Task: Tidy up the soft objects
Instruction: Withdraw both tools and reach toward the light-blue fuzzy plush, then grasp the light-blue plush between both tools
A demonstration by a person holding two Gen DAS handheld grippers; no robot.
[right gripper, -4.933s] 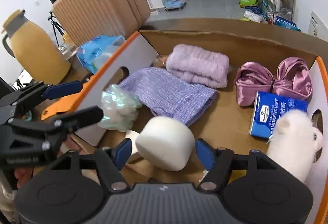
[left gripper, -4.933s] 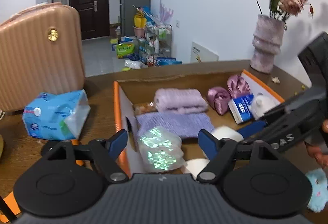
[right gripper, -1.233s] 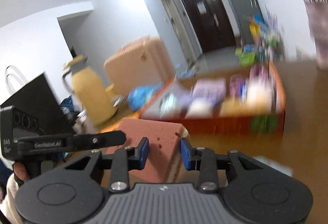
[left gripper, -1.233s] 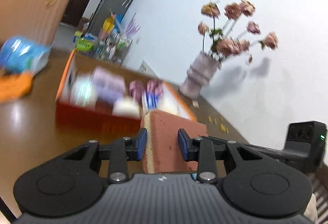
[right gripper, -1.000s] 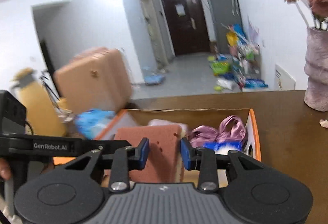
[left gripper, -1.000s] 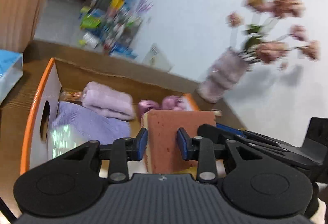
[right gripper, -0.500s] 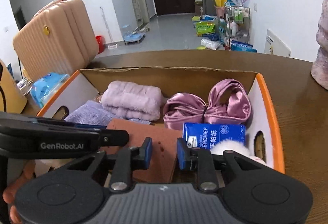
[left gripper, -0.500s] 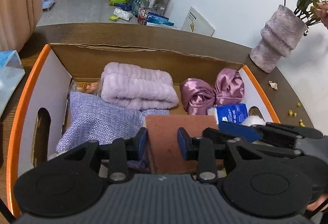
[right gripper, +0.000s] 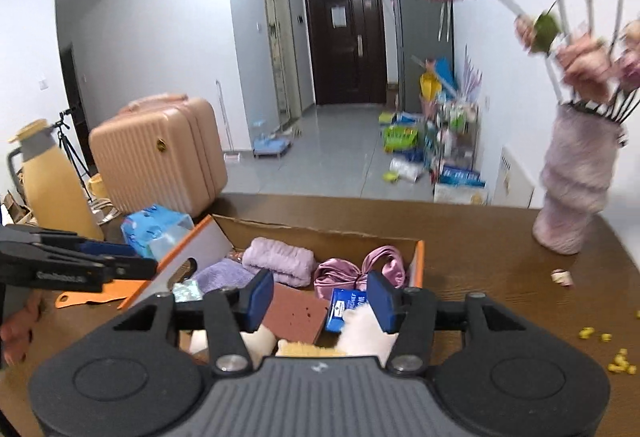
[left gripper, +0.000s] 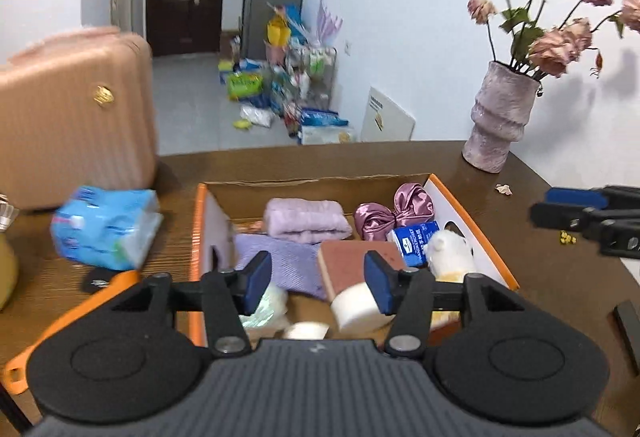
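A reddish-brown sponge (left gripper: 347,261) lies in the orange-rimmed cardboard box (left gripper: 472,225), between a purple cloth (left gripper: 288,261) and a blue tissue pack (left gripper: 412,242). It also shows in the right wrist view (right gripper: 296,313). The box also holds a lilac towel (left gripper: 304,217), a pink satin bundle (left gripper: 394,211), a white plush toy (left gripper: 452,251) and a white foam roll (left gripper: 356,307). My left gripper (left gripper: 316,283) is open and empty above the box's near edge. My right gripper (right gripper: 320,299) is open and empty above the box.
A blue wipes pack (left gripper: 106,227) and a pink suitcase (left gripper: 76,113) stand left of the box. A vase of dried flowers (left gripper: 500,121) stands at the back right on the brown table (left gripper: 552,277). A yellow jug (right gripper: 52,185) is at the far left.
Both grippers were shut on the sponge over the box. They have let it go into the box, opened and pulled back and up.
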